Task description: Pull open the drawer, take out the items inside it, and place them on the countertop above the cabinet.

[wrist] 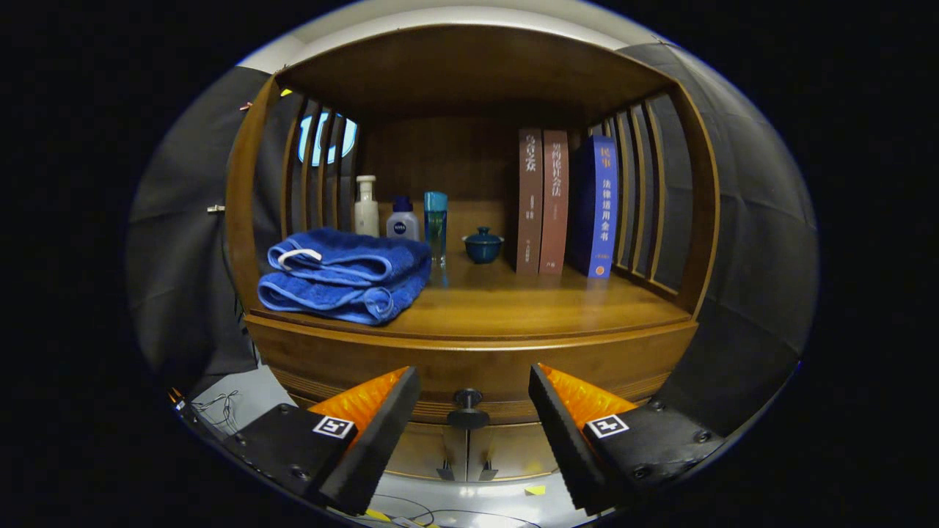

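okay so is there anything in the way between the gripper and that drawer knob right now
Nothing visible blocks it. The gripper is open, and the drawer knob sits in the gap between its fingers, just ahead, with no object in front of it. The folded towels lie higher up on the countertop.

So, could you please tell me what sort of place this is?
Probably a mock home corner in a recording booth: a wooden cabinet bearing folded towels and books. The open claw flanks the drawer knob.

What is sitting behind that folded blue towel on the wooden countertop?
Behind the folded blue towel stand a white pump bottle, a small blue-capped bottle and a tall blue bottle. The towel hides their bases. The gripper is open.
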Motion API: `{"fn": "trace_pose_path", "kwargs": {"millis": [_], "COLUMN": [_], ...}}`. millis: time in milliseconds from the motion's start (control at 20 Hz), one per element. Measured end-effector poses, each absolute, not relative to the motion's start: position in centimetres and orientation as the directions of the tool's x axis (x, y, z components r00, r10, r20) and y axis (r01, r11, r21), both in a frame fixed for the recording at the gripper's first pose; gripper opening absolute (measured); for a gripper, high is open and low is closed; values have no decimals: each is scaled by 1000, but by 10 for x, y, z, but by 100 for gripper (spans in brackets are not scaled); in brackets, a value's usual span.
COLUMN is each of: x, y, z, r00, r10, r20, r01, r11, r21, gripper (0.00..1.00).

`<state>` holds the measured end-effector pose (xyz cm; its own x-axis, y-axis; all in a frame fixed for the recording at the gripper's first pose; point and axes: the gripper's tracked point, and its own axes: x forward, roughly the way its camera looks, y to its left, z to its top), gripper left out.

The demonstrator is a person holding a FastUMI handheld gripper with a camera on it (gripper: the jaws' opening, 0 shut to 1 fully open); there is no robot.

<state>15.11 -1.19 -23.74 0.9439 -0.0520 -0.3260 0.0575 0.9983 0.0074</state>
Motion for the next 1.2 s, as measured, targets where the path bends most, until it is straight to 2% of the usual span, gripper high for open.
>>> {"fn": "trace_pose_path", "kwargs": {"millis": [300,450,600,750,850,1200], "x": [164,171,172,172,173,163], "y": [-15,-13,-6,-7,-8,-7], "z": [-281,-296,-304,-303,-303,-304], "r00": [919,907,899,898,896,878], "r10": [-58,-49,-41,-57,-52,-47], "r20": [-390,-417,-436,-436,-442,-476], "r01": [68,60,43,42,40,34], "r11": [998,998,999,998,999,999], "r21": [14,11,-7,-44,-37,-36], "gripper": [95,90,63,44,35,35]}}
